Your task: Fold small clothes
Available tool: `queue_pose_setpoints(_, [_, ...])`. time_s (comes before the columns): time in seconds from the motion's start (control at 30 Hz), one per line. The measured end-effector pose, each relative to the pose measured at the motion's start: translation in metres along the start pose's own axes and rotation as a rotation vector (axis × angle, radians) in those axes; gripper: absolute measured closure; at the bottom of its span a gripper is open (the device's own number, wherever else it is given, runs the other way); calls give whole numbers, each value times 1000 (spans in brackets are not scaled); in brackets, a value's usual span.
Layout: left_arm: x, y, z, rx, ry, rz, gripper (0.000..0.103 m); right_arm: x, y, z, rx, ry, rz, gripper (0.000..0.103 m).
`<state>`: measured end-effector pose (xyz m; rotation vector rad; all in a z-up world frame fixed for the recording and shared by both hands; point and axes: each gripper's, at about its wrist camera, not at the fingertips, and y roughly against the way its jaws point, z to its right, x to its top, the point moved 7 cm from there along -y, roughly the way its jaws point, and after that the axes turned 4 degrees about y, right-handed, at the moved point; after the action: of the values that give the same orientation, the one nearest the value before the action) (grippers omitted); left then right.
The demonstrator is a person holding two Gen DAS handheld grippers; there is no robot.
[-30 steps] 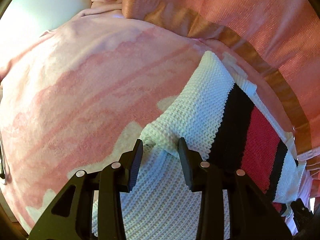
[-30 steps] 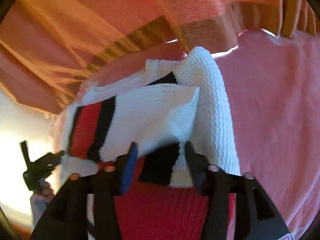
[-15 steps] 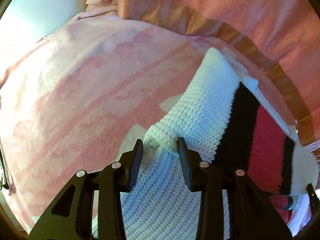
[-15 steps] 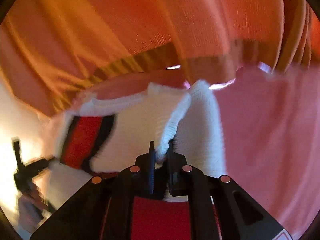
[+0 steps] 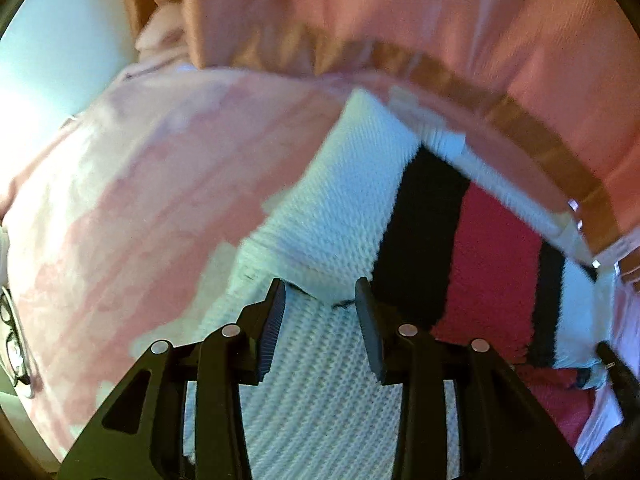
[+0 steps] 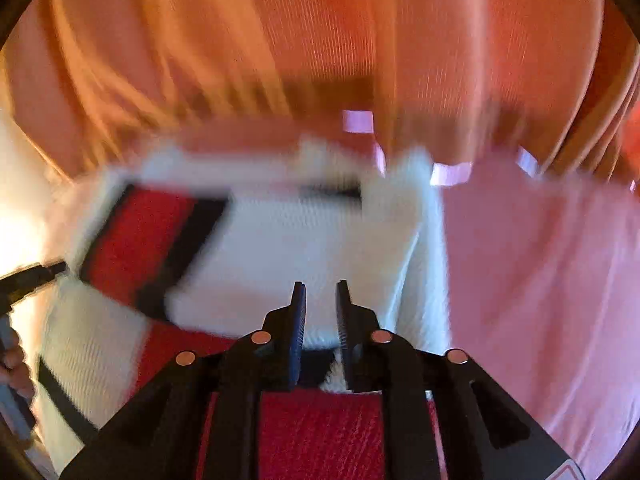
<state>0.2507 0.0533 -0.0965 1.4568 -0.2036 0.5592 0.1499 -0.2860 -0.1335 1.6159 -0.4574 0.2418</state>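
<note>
Fingers of the right gripper [image 6: 321,300] stood nearly together with only a narrow slit between them, pinching a white fold of the knitted sweater [image 6: 288,248]; a second earlier they had been spread wide around that same corner, so they had closed on it since then, most of the closing done by the half-second mark. On the left gripper [image 5: 320,292] the fingers kept the same moderate gap as before, set on either side of a white folded edge of the sweater [image 5: 340,216], though I could not tell whether the pads truly pressed it. One sweater was in view, white with one red band edged by two black stripes, lying on a pink blanket [image 5: 140,184] on the bed, its far edge close under the hem of an orange curtain [image 6: 320,40]. Compared with the earlier left wrist picture, the sweater sat further to the right and more of the red band showed. Both pictures were more blurred than before. Two grippers were counted, and part of a person's hand [image 6: 14,364] showed at the left edge of the right wrist view.
</note>
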Motion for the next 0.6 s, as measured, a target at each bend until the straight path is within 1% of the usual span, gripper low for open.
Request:
queue_pose_setpoints(0.03, [-2, -6, 1, 12, 3, -13, 68, 1, 2, 2, 4, -5, 20, 92])
queue_pose_setpoints(0.07, [-4, -11, 2, 19, 12, -23, 68, 5, 7, 1, 8, -11, 17, 92])
queue_pose_setpoints(0.13, [-4, -12, 3, 31, 9, -15, 68, 14, 26, -1, 56, -35, 72, 92])
queue_pose_setpoints(0.17, [-3, -11, 5, 40, -4, -4, 68, 18, 34, -1, 65, -34, 96, 92])
queue_pose_setpoints(0.2, [-2, -10, 7, 45, -13, 4, 68, 19, 35, 0, 57, -23, 99, 92])
queue_pose_setpoints(0.23, [-2, -9, 8, 51, -19, 11, 68, 17, 31, 3, 36, -11, 88, 92])
queue_pose_setpoints(0.27, [-2, -10, 8, 57, -24, 14, 68, 13, 20, 6, 6, -4, 56, 92])
queue_pose_setpoints(0.3, [-3, -11, 9, 62, -29, 14, 68, 5, 5, 14, -20, -13, -8, 93])
queue_pose_setpoints(0.33, [-4, -11, 10, 65, -32, 14, 68, 3, 1, 16, 4, -44, -5, 94])
queue_pose_setpoints(0.37, [-5, -10, 11, 68, -35, 16, 68, 7, 5, 19, 28, -80, 2, 93])
queue_pose_setpoints(0.4, [-5, -9, 12, 70, -41, 19, 68, 13, 10, 17, 49, -91, 17, 92])
queue_pose_setpoints(0.47, [-2, -6, 14, 65, -48, 29, 68, 28, 23, 13, 59, -77, 90, 92])
queue_pose_setpoints(0.5, [-1, -4, 14, 61, -48, 35, 68, 31, 25, 12, 52, -65, 101, 92])
queue_pose_setpoints(0.53, [-1, -2, 15, 57, -49, 40, 68, 33, 22, 10, 46, -50, 98, 92])
queue_pose_setpoints(0.6, [0, -1, 18, 56, -58, 47, 68, 26, 2, 16, 21, -53, 37, 92])
